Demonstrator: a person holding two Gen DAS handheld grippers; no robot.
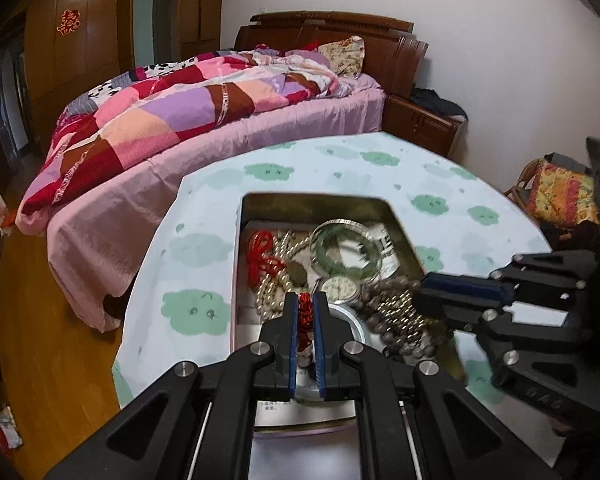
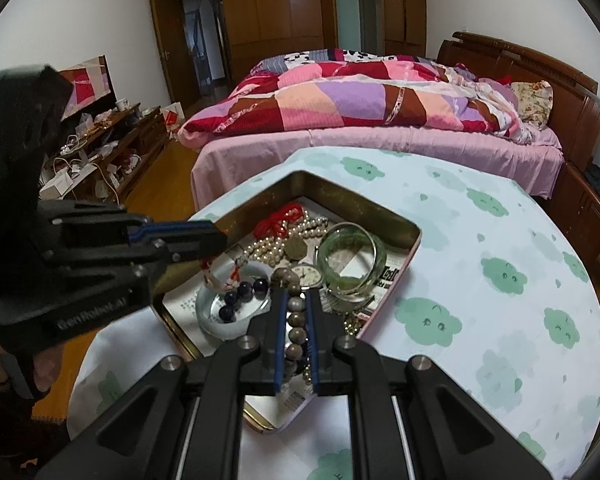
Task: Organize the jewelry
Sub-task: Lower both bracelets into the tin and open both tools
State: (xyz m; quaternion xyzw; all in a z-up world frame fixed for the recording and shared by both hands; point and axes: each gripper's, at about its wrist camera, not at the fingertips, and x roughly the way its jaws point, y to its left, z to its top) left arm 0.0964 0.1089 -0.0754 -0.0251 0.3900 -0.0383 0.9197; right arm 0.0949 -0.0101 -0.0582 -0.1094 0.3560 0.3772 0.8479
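A red knotted cord (image 1: pixel 305 312) is clamped in the left tool (image 1: pixel 305 303), brown beads (image 2: pixel 296 320) in the right tool (image 2: pixel 297 300); both are held directly above the tin (image 2: pixel 404 256).

One tin (image 2: pixel 380 216); inside it: one green bangle (image 2: pixel 352 264), one watch (image 2: pixel 309 274), one pearl string (image 2: pixel 268 246), one red cord (image 2: pixel 282 220).
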